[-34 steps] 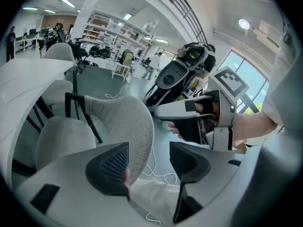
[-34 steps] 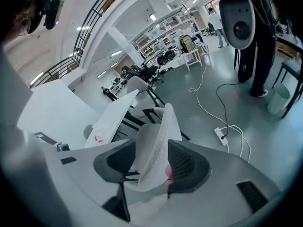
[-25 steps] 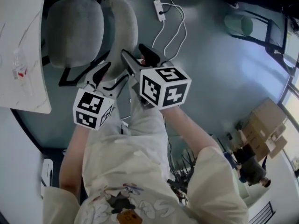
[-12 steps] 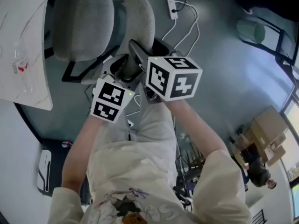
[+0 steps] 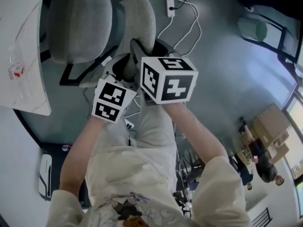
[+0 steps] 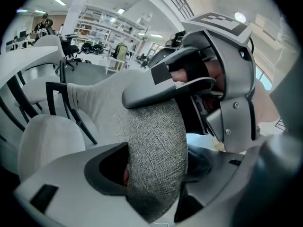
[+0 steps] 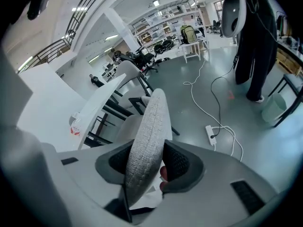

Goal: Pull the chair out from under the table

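The grey fabric chair stands with its seat (image 5: 78, 25) partly under the white table (image 5: 21, 86), and its curved backrest (image 5: 142, 18) faces me. Both grippers are at the backrest's near edge. My left gripper (image 5: 118, 72) is open: in the left gripper view the backrest (image 6: 156, 136) fills the space between its jaws, with a dark gap at the lower pad. My right gripper (image 5: 149, 51) straddles the backrest's thin edge (image 7: 149, 126). Its jaws are closing, and a small gap still shows at the right pad (image 7: 182, 162).
A power strip (image 5: 170, 4) with white cables lies on the floor beyond the chair. A green bin (image 5: 255, 30) and a black frame stand at the far right. Cardboard boxes (image 5: 270, 126) and people (image 5: 265, 171) are at lower right. A plastic packet (image 5: 16, 70) lies on the table.
Both grippers have sunk onto the chair's backrest. The left one has moved up from beside the chair to its edge, and the right one now has the edge between its jaws.
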`<state>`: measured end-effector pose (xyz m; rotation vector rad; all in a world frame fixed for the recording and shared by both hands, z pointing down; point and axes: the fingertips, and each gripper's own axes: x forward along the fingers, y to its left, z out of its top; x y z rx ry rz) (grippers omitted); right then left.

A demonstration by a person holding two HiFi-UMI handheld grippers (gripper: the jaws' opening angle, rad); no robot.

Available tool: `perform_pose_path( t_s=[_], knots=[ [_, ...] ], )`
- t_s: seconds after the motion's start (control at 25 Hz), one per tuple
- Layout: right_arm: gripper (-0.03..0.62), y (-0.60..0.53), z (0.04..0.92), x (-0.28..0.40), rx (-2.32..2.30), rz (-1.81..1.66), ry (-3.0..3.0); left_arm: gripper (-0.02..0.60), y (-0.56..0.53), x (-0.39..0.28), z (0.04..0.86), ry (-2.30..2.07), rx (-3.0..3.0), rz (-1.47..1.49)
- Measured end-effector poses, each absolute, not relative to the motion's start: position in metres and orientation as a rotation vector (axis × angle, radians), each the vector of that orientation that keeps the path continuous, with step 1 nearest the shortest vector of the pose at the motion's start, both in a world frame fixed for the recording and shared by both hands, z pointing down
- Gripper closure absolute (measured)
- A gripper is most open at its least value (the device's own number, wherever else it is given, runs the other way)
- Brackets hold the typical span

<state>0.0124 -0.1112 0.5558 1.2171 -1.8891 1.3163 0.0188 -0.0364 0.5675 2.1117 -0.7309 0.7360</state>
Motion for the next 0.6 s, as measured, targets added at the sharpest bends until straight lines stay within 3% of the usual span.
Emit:
perform_pose_path(
  t_s=[0.6],
  knots=[
    [0.457,-0.093,0.552,0.048,1.309,1.359,-1.826,0.313,-0.02,0.048,0.567,-0.701,2.122,0.763]
  ],
)
